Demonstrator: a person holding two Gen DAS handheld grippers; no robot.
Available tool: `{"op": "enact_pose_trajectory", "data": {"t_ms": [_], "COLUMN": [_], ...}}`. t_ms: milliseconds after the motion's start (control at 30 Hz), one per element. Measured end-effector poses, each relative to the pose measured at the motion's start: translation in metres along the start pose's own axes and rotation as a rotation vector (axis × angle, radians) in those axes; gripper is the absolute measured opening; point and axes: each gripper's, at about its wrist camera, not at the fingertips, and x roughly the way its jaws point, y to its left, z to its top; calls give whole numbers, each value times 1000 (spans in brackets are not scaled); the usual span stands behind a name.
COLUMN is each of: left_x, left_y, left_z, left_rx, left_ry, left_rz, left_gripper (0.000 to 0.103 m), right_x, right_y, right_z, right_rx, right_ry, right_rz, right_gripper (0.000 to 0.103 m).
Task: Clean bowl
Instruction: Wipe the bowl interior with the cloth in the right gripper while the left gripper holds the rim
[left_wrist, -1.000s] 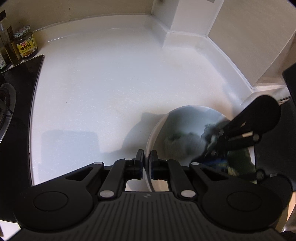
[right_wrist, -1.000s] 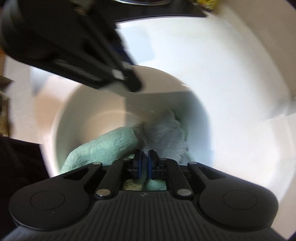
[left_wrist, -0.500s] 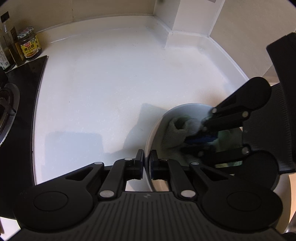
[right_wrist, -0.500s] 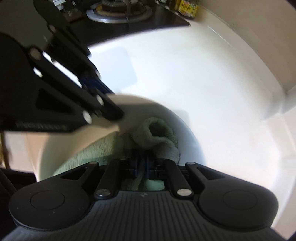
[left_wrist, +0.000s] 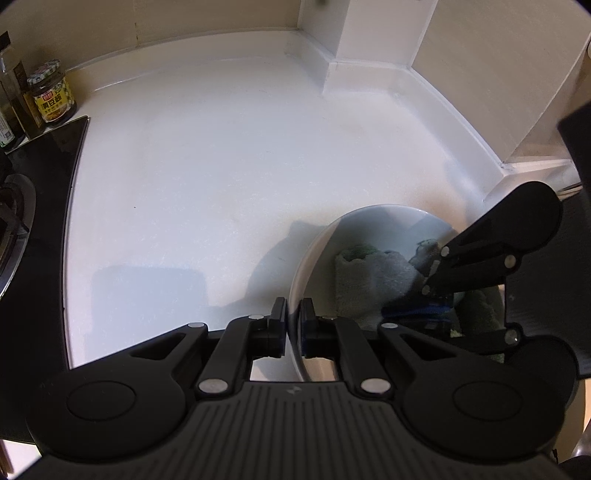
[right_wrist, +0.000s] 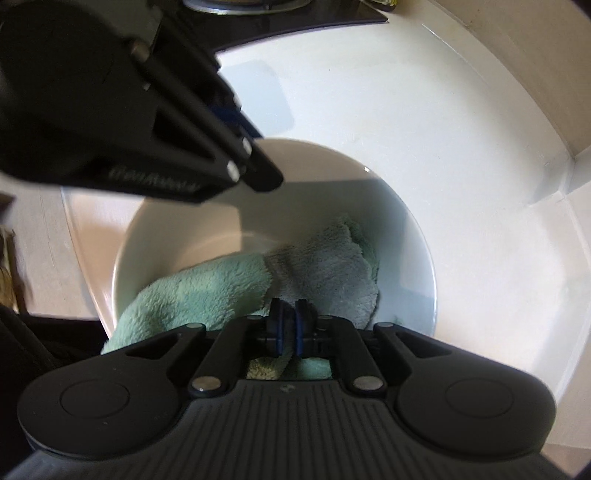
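While left gripper pinches bowl rim, right gripper steeply down, fingers loosening on cloth.

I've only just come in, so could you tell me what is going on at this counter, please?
A person is cleaning a white bowl on the counter with two handheld grippers. The left gripper is clamped on the bowl's rim and steadies it. The right gripper pinches a green-and-grey cloth that lies inside the bowl; its jaws are opening slightly with the cloth between them. A jar stands beside the stove.
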Motion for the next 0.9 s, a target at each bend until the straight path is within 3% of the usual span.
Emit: {"op": "enact_pose_trajectory", "data": {"t_ms": [333,633,900], "left_x": [0,0,1], "left_y": [3,5,-4], "left_z": [-1,0,1], "left_rx": [1,8,-2], "left_ry": [1,-1,1], "left_rz": [-16,-21,-7], "left_gripper": [3,4,4], "right_x": [4,-1,6], "right_y": [2,33,55], "right_z": [-2,-15,-12], "right_rx": [12,-13,8], "right_ry": [2,38,17], "right_rz": [-14,-2,16], "right_gripper": [5,7,7]}}
